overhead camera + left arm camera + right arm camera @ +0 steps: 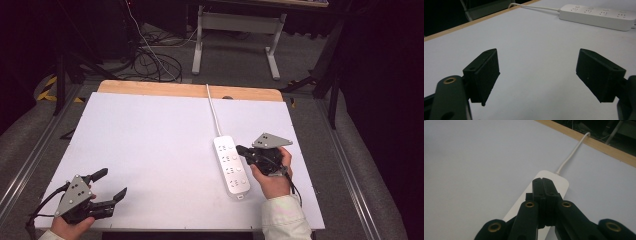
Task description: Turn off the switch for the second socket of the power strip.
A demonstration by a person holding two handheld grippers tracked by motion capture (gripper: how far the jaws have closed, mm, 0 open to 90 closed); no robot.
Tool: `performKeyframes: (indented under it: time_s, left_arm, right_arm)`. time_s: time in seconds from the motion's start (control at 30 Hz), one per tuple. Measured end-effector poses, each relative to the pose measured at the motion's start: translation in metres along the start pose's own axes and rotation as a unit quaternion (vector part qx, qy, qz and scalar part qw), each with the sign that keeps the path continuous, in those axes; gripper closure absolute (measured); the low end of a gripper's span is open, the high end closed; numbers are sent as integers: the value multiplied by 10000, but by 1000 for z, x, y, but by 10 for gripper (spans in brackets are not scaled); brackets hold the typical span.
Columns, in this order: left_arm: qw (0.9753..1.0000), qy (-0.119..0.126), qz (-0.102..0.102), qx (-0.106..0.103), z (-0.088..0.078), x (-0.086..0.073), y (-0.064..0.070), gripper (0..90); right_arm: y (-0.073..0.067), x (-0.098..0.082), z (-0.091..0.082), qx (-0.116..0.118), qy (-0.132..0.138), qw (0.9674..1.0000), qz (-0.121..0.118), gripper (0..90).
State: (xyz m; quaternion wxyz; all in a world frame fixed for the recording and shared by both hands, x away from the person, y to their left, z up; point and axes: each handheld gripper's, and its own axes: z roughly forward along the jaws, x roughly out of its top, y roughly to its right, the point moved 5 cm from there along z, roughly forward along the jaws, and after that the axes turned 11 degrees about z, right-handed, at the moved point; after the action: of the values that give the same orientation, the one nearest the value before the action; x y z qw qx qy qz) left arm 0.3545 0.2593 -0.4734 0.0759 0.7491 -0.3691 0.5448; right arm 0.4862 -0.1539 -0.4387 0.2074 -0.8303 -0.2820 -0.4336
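Note:
A white power strip (231, 165) lies on the white table top (150, 145), right of centre, its white cord (214, 114) running to the far edge. My right gripper (240, 149) is shut with nothing between its jaws; its tips hover at the strip's right side. In the right gripper view the closed jaws (542, 180) point over the power strip's (556, 183) cord end. My left gripper (112, 185) rests near the front left corner, open and empty. In the left gripper view its pads (486, 72) stand wide apart, with the power strip (596, 16) far off.
A wooden strip (190, 90) borders the table's far edge. Beyond it, on the floor, lie tangled cables (150, 60) and a grey desk frame (235, 35). Metal rails (30, 155) run along both sides of the table.

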Motion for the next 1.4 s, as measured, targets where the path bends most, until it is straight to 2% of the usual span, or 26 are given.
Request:
performKeyframes:
  time_s: [0.13,0.33,0.43,0.5,0.97,1.13,1.4]
  left_arm:
    - [10000,0,-2,4,0,0,0,195]
    - [10000,-8,3,2,0,0,0,195]
    - [10000,-4,10,6,0,0,0,195]
    - [10000,-3,11,5,0,0,0,195]
    - [10000,-23,1,0,1,0,0,195]
    - [10000,-25,0,-9,1,-1,0,195]
    - [10000,-25,4,-7,1,0,0,196]
  right_arm:
    - [3,-1,7,79,-122,9996,223,900]
    - [8,-4,16,-36,-317,9992,255,900]
    - [8,-6,19,88,-400,9982,447,900]
    - [10,-7,21,39,-484,9975,507,900]
    - [15,-16,35,-134,-771,9957,490,900]
    - [13,-18,39,-361,-828,9958,154,900]
    - [14,-23,46,-383,-942,9947,161,900]
